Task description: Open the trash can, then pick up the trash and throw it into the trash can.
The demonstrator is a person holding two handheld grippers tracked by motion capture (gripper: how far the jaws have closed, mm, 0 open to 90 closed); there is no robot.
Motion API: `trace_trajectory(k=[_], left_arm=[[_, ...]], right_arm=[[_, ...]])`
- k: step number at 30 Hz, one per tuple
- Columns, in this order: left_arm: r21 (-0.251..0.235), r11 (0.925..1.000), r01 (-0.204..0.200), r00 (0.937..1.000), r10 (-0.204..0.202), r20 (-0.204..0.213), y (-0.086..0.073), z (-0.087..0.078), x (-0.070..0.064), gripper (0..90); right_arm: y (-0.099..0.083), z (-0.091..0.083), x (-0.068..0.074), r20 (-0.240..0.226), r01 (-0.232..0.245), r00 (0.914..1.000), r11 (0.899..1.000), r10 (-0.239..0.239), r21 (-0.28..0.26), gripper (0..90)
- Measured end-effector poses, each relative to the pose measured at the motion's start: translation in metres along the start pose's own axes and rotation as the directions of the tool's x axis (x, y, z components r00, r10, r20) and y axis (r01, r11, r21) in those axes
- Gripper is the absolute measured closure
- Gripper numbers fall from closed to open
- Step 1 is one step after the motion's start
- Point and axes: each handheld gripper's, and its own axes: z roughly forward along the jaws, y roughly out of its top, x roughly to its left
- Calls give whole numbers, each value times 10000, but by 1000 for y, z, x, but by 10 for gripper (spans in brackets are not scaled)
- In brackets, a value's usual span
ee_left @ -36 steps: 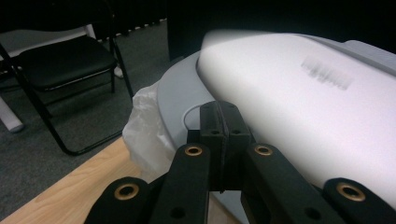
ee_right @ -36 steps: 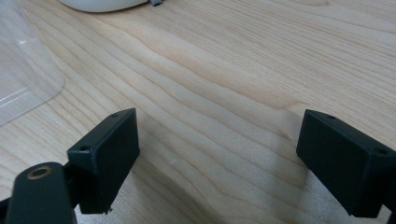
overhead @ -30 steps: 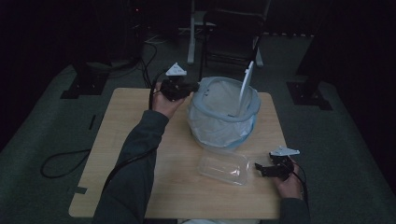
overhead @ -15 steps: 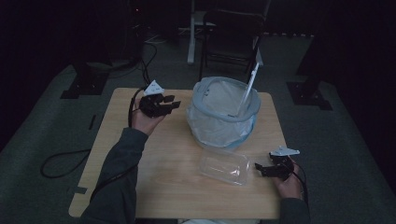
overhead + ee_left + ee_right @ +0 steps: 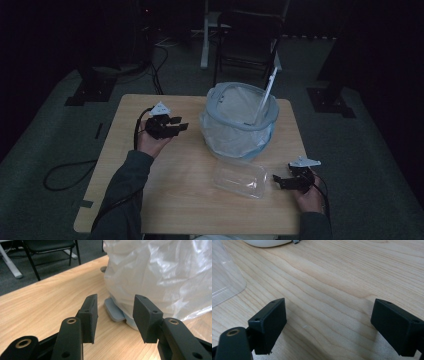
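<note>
A small bin (image 5: pixel 239 120) lined with a white plastic bag (image 5: pixel 160 275) stands at the table's far middle, with a thin white stick (image 5: pixel 264 98) leaning in it. A clear plastic container (image 5: pixel 240 178) lies in front of the bin. My left gripper (image 5: pixel 177 126) hangs open left of the bin, pointing at it with nothing between its jaws. In the left gripper view the bin's grey-blue base (image 5: pixel 113 310) shows beyond the gripper (image 5: pixel 115 315). My right gripper (image 5: pixel 276 180) rests open near the table's right front, just right of the container (image 5: pixel 224 277).
The wooden table (image 5: pixel 125 165) stands on a dark carpet. A black chair (image 5: pixel 247 40) and white desk leg (image 5: pixel 205 35) are behind the table. Black stand bases (image 5: pixel 85 92) sit on the floor at both sides, and a cable (image 5: pixel 65 170) trails at the left.
My left gripper has drawn back from the bin's far left rim, moving left and toward the person. The right gripper and the container have stayed in place.
</note>
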Motion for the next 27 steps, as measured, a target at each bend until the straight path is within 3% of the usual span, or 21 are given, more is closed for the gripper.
trace_trajectory(k=[4, 9, 15, 21, 27], left_arm=[[330, 9991, 259, 9996, -262, 83, -14, 5, 4, 554], [401, 9980, 481, 9987, -487, 143, -25, 5, 5, 547], [530, 9980, 337, 9965, -376, 747, -36, 3, -8, 569], [479, 9986, 204, 9947, -251, 1001, -41, 4, -25, 543], [609, 9981, 105, 9886, -195, 1495, -46, 11, -41, 522]], right_arm=[[0, 0, 0, -2, 1, 10000, 10000, -1, -1, 123], [0, 0, 0, 1, -10, 10000, 10000, 10, 4, 123], [0, 0, 0, 5, -15, 10000, 10000, 15, 5, 123], [0, 0, 0, 14, -26, 10000, 10000, 26, 5, 123], [0, 0, 0, 15, -25, 10000, 10000, 25, 5, 123]])
